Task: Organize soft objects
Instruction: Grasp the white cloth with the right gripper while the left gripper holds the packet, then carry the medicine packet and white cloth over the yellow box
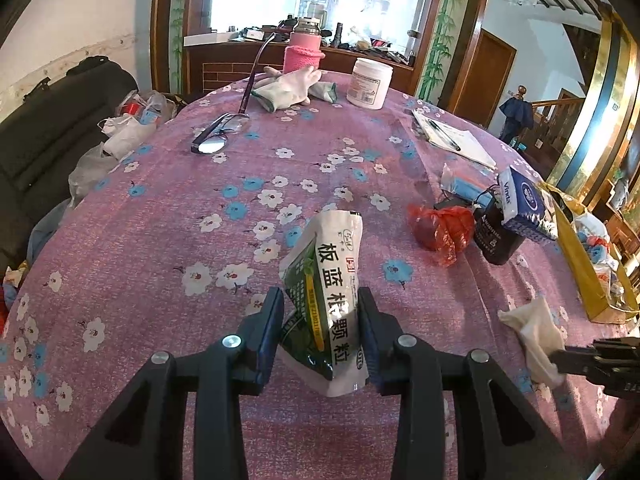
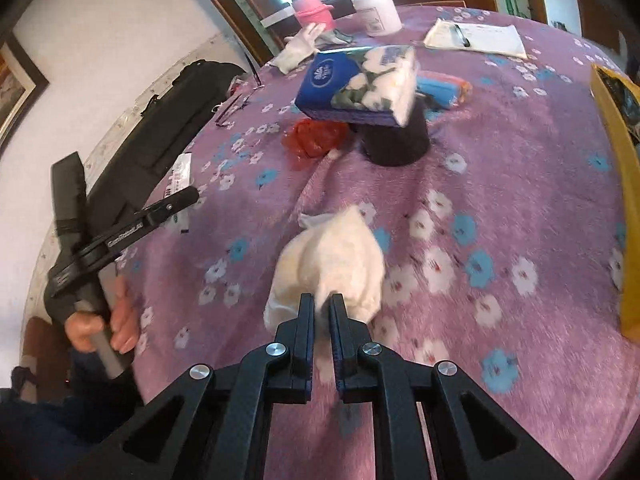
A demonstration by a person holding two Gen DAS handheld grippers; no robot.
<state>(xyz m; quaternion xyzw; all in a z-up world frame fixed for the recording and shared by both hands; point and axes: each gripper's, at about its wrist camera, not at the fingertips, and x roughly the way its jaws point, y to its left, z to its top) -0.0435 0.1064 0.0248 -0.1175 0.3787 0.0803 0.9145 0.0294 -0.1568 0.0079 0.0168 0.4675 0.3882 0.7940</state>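
My left gripper (image 1: 320,304) is shut on a green and white medicine pouch (image 1: 326,280) with Chinese print and holds it upright above the purple flowered tablecloth (image 1: 160,220). My right gripper (image 2: 322,300) is shut on a white cloth (image 2: 336,264) that bunches ahead of its fingers just over the tablecloth (image 2: 500,200). That cloth also shows in the left wrist view (image 1: 536,336), at the right with the right gripper's tip on it. The left gripper's body shows in the right wrist view (image 2: 120,232), held by a hand.
A blue tissue pack (image 2: 360,84) rests on a dark jar (image 2: 396,136), beside a red plastic bag (image 2: 316,136). White gloves (image 1: 288,88), a pink flask (image 1: 303,52), a white tub (image 1: 369,82), glasses (image 1: 218,132) and a notepad with pen (image 1: 452,136) lie farther back. A yellow bag (image 2: 616,168) stands at the right edge.
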